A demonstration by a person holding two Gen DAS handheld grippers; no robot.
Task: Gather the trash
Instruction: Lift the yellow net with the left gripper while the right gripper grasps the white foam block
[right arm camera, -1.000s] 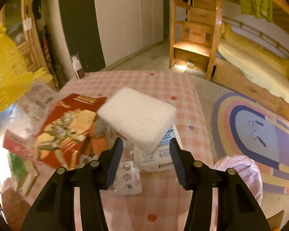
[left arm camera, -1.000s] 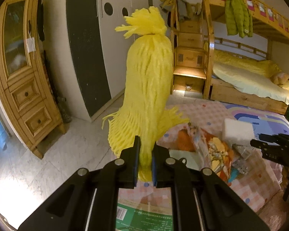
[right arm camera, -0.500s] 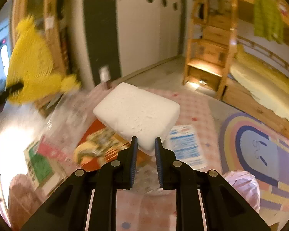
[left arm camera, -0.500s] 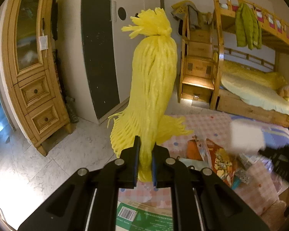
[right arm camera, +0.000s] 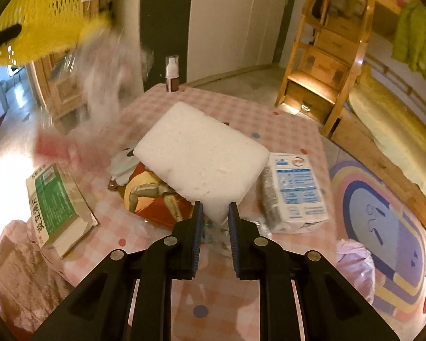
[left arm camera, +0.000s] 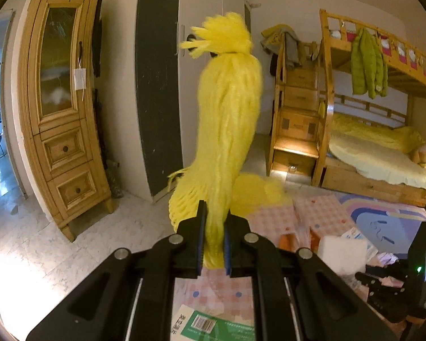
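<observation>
Left hand-held gripper [left arm camera: 213, 238] clenched on the lower end of a yellow foam net sleeve [left arm camera: 230, 119], pads pressed flat against it from both sides. Sleeve standing up and away from the fingers, tied off in a frayed tuft at the far end, flared skirt spilling out just beyond the fingertips. Held clear above the worktop [left arm camera: 272, 213], which carries a pink checked cloth.

Right hand-held gripper [right arm camera: 215, 227] grasping a white foam block [right arm camera: 201, 159] by its near corner – jaws having just closed in on it, corner squeezed between the blue pads. Block tilted, far edge raised, the bulk of it jutting forward past the fingertips and lifted off the litter beneath.

Under and around the block, on the worktop: a red printed wrapper [right arm camera: 153, 199] directly below, a blue-and-white packet [right arm camera: 295, 190] just to the right of it, a green-and-white box [right arm camera: 54, 201] lying well off to the left near the worktop's edge. Small brown bottle with a white cap [right arm camera: 171, 75] upright at the far edge.

Upper left of the right wrist view: the yellow sleeve again, with a blurred clear-and-pink smear beside it – possibly a plastic wrapper, too streaked to tell.

From the left wrist view, the white block low at the right, beside the dark frame of the other hand-held gripper.
</observation>
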